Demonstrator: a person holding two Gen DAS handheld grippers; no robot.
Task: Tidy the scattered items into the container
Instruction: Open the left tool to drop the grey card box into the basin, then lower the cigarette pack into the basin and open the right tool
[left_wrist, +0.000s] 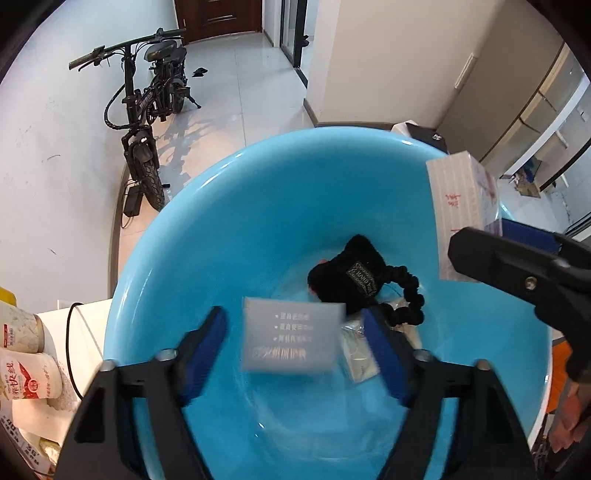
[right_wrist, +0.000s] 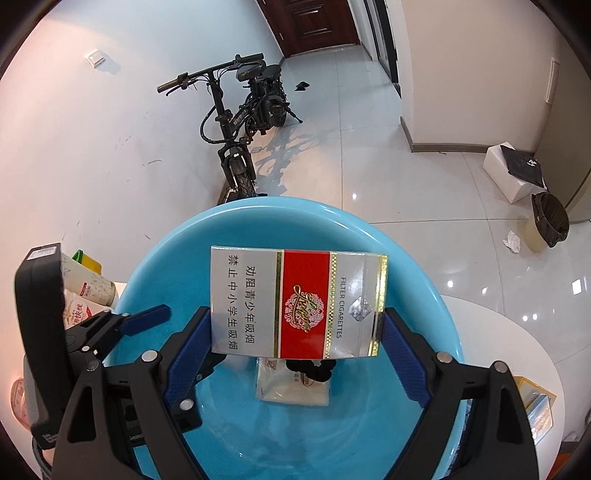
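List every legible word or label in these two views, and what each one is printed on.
"FILTER CIGARETTES": cigarette pack in the right tongs.
"劝阻青少年吸烟" and "禁止中小学生吸烟": same pack.
Gold script logo on its red band: unreadable.
Label on black pouch in the basin: too small to read.
Grey packet dropping between the open left tongs: blurred.
Bottles at left: unreadable.
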